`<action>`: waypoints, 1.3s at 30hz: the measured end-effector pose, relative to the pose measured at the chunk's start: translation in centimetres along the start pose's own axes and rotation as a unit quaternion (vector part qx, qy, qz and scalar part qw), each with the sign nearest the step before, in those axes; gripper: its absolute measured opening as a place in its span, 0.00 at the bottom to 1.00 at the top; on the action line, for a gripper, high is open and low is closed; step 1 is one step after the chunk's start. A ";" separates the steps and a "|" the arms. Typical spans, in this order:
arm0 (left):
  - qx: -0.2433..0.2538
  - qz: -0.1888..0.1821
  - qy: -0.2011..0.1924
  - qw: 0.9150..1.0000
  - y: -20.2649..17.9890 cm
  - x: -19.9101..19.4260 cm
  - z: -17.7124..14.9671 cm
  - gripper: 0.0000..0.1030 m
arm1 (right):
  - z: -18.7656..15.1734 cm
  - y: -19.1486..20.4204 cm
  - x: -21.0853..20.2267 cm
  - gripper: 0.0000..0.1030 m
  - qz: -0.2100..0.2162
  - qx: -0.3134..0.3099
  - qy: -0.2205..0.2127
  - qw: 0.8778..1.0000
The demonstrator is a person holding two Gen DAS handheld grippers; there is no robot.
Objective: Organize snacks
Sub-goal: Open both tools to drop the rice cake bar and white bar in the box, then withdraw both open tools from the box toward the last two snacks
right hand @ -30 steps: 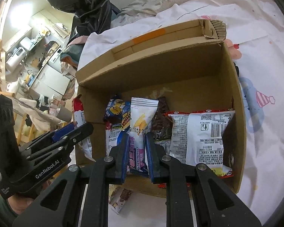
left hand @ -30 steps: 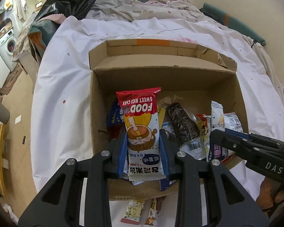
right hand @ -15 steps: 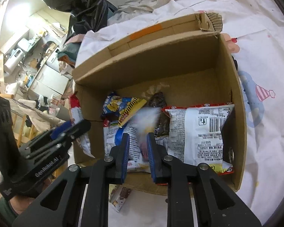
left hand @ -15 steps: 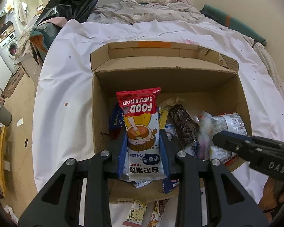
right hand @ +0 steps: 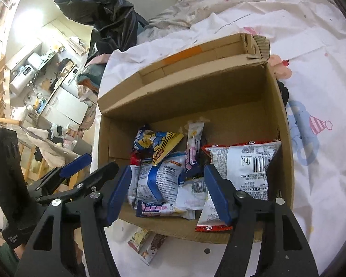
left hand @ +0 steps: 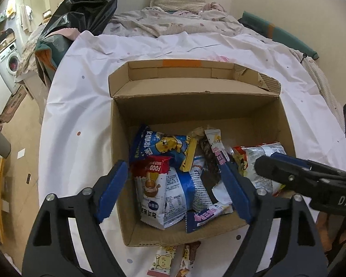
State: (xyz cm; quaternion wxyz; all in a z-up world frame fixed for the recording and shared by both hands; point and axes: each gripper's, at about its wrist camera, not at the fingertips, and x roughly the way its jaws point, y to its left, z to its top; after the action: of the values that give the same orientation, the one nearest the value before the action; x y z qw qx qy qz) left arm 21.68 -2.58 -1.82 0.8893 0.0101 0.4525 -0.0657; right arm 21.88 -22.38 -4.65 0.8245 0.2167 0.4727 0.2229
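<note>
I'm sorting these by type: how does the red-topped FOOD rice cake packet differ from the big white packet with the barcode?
The FOOD rice cake packet lies at the cardboard box's left side, printed front up, showing a red top and a bowl picture. The white barcode packet is wider, lies at the right wall, and shows its back: barcode and small print. Both lie inside the box, neither held by a hand-held gripper.

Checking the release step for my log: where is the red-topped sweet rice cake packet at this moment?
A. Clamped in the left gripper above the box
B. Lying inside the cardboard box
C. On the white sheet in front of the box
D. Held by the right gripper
B: the sweet rice cake packet lies in the cardboard box among other snacks, and the left gripper is open, holding nothing.
</note>
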 end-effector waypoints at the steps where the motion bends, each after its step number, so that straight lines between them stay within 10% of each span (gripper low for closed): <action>1: -0.001 -0.001 0.001 1.000 0.1 0.0 0.0 0.79 | 0.0 0.0 0.0 0.67 -0.001 0.002 0.001 1.000; 20: -0.025 0.009 0.001 1.000 3.0 -2.8 -2.4 0.79 | -1.6 -0.4 -1.9 0.67 0.000 0.031 -0.004 1.000; 24: -0.041 0.020 0.026 0.999 4.6 -3.3 -4.0 0.79 | -3.1 -0.5 -2.8 0.67 0.048 0.058 0.008 0.997; 33: -0.053 0.080 0.075 0.993 6.0 -2.9 -8.0 0.79 | -6.6 -1.1 -2.8 0.67 0.006 0.074 0.038 0.997; 39: -0.033 0.058 0.131 0.989 5.3 -0.3 -9.2 0.76 | -8.5 -1.3 -2.2 0.67 -0.024 0.072 0.065 0.995</action>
State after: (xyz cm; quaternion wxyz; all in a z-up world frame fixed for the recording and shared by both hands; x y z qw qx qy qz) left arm 14.77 3.41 -7.17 0.8248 0.0151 0.5653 0.0029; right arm 13.67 -23.39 -7.79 0.7794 0.2488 0.5453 0.1824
